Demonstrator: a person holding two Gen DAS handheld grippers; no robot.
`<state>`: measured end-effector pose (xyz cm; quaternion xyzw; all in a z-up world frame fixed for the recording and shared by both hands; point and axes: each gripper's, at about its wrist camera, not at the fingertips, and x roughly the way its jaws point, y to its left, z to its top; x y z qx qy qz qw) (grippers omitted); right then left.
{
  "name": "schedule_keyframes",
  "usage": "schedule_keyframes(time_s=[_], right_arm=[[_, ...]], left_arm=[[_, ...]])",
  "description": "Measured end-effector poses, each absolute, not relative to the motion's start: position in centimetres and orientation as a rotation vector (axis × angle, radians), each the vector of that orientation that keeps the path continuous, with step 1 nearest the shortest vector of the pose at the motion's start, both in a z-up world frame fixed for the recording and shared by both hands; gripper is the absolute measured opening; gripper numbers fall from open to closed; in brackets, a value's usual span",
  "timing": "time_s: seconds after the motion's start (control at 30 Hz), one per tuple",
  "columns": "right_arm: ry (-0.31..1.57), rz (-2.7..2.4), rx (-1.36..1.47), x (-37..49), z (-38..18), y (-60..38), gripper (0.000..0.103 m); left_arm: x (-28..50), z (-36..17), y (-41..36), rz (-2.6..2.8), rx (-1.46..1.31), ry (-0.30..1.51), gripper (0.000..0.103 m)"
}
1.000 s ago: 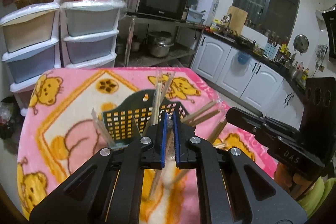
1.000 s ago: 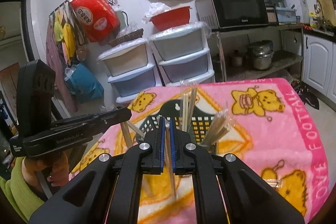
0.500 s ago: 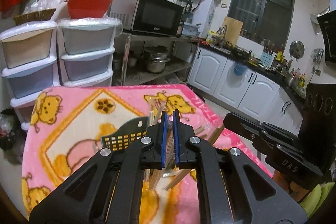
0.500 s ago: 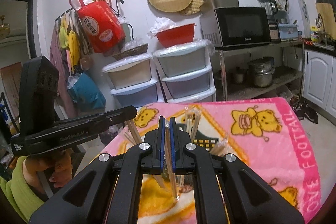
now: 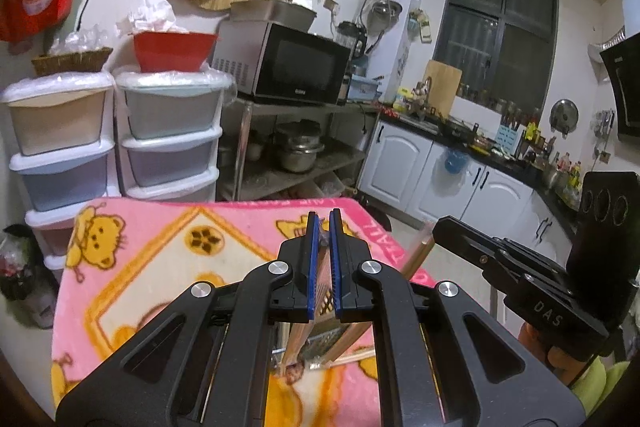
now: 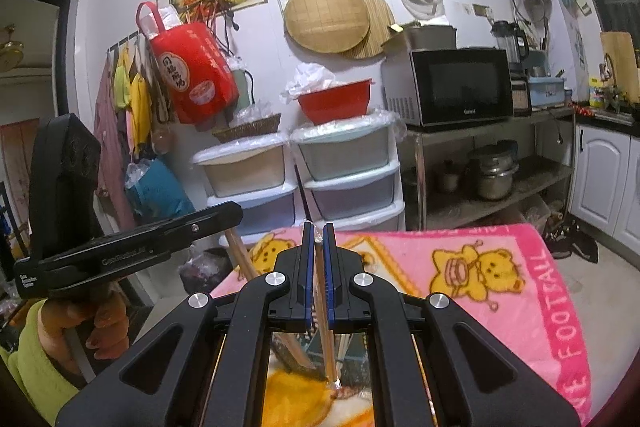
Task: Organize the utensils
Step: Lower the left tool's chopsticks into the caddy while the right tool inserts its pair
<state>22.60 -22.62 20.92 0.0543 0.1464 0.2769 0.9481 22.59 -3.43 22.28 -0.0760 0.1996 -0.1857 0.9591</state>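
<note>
My left gripper (image 5: 324, 223) is shut on a wrapped pair of wooden chopsticks (image 5: 298, 341) that hangs down between its arms. Below it, the black mesh basket (image 5: 325, 341) with more chopsticks shows only in part. My right gripper (image 6: 319, 231) is shut on another plastic-wrapped pair of chopsticks (image 6: 326, 327), its lower end above the basket (image 6: 288, 351). Each gripper shows in the other's view: the right gripper (image 5: 436, 227) with its sticks (image 5: 418, 255), and the left gripper (image 6: 237, 214) with its sticks (image 6: 240, 255). Both are raised above the pink bear blanket (image 5: 160, 247).
The blanket covers a small table whose edges are close on all sides. Behind it stand stacked plastic drawers (image 5: 172, 139), a metal rack with a microwave (image 5: 296, 63) and pots, and white kitchen cabinets (image 5: 404, 163). A person's hand in a green sleeve (image 6: 52, 339) holds the left gripper.
Both grippers have risen with their chopsticks and tipped up. The basket, in full view before, has dropped below the fingers and is mostly hidden.
</note>
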Motion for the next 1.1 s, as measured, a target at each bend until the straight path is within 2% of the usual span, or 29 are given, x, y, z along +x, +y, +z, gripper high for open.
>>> schedule_keyframes(time_s=[0.6,1.1], right_arm=[[0.185,0.516,0.107,24.6,24.8,-22.9,0.005],[0.217,0.446,0.111,28.6,22.6,-23.1,0.005]], left_arm=[[23.5,25.9,-1.9,-0.304,-0.145,0.316,0.003],[26.1,22.5,-0.8,-0.244,-0.166,0.368,0.003]])
